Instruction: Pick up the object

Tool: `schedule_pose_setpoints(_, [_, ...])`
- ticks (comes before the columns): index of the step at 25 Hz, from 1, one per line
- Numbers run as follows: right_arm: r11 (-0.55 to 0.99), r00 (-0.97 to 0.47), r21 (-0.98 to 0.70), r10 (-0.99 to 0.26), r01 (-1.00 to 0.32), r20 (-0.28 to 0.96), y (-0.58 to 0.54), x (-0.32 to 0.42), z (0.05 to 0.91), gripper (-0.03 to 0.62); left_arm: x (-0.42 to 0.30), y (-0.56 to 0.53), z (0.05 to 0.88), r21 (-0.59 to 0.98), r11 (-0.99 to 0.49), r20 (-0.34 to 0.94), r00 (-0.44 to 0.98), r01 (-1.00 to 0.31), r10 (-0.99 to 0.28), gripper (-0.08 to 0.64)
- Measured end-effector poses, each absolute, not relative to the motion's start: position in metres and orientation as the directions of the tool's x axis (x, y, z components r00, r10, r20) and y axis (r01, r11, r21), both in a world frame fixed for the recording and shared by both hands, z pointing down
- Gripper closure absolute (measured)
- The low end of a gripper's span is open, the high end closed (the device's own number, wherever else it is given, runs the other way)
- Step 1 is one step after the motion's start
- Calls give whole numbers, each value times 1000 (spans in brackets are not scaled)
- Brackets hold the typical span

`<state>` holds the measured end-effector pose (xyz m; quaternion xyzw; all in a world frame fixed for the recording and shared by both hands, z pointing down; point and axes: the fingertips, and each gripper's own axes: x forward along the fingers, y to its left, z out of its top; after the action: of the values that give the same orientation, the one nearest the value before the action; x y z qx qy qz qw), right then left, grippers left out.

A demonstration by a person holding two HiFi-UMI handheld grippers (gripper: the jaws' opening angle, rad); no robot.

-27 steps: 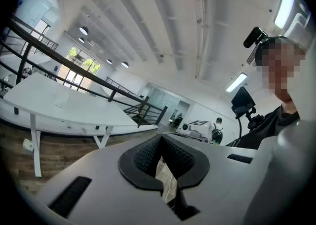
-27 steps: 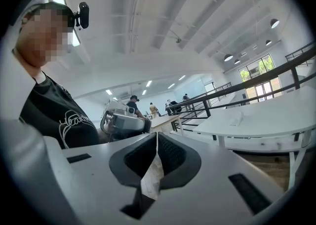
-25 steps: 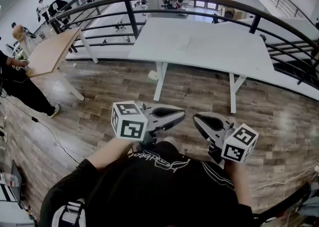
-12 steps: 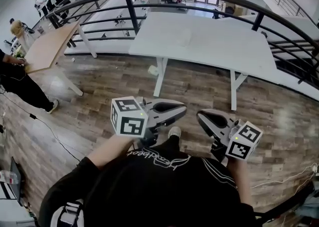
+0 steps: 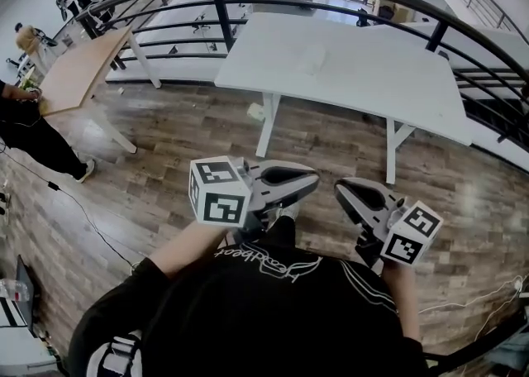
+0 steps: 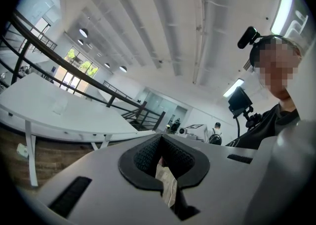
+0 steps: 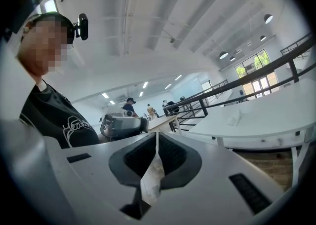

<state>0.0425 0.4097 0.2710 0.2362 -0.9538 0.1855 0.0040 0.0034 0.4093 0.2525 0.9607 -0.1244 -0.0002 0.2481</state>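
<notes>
White desk at twelve o'clock; my left fingers clench a pale scrap, my right fingers a second scrap.

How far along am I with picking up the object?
Done: nothing yet; a small pale object lies on the white rectangular table, apart from both grippers. In hand: the left gripper and right gripper are shut, held over the wooden floor short of the table, a pale wrinkled strip between each pair of jaws. Left: reach, open, grasp, lift.
</notes>
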Motion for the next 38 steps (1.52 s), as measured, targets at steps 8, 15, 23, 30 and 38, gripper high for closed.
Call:
schedule_pose_setpoints(8, [805, -893, -395, -434, -442, 115, 302, 47, 277, 571, 7, 302, 262, 515, -817, 77, 963, -259, -257, 552])
schedule_pose_setpoints(15, [791, -887, -411, -444, -453, 123, 225, 24, 281, 570, -12, 222, 268, 535, -810, 78, 969, -240, -235, 554])
schedule_pose_setpoints(23, [775, -873, -416, -473, -475, 116, 108, 10, 281, 571, -26, 103, 269, 556, -803, 56, 973, -216, -224, 552])
schedule_pose_setpoints(30, [780, -875, -409, -471, -473, 113, 45, -11, 281, 571, -44, 36, 272, 559, -804, 46, 976, -203, -215, 554])
schedule_pose_setpoints(38, [773, -867, -408, -485, -486, 113, 34, -12, 285, 570, -44, 24, 281, 575, -796, 45, 979, -188, -198, 552])
